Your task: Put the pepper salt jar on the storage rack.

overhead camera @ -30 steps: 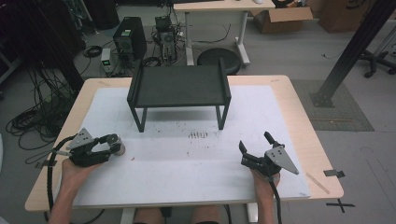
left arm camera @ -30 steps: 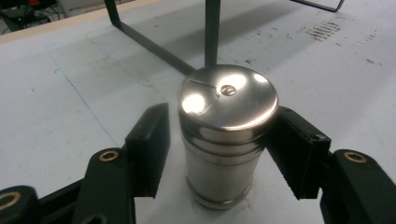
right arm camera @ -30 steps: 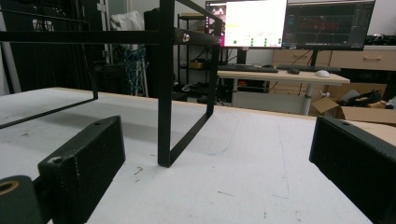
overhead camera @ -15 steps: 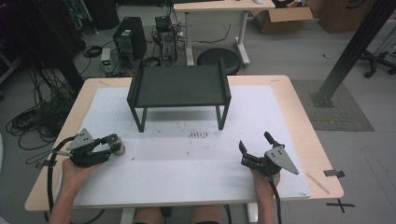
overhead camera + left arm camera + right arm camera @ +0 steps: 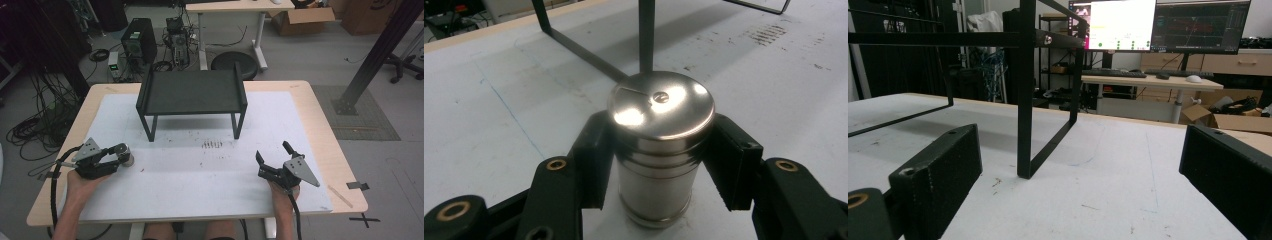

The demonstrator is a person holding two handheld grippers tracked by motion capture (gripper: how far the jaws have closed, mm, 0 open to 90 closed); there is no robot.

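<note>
Steel shaker, 1 in number, stands upright on the white bench between the pads of the left tool, whose jaws have just closed and now clench it, so I judge it ready for lifting. Ahead of this tool stands 1 black rack; the right tool, 1 of 2, rests released, holding nothing.
</note>
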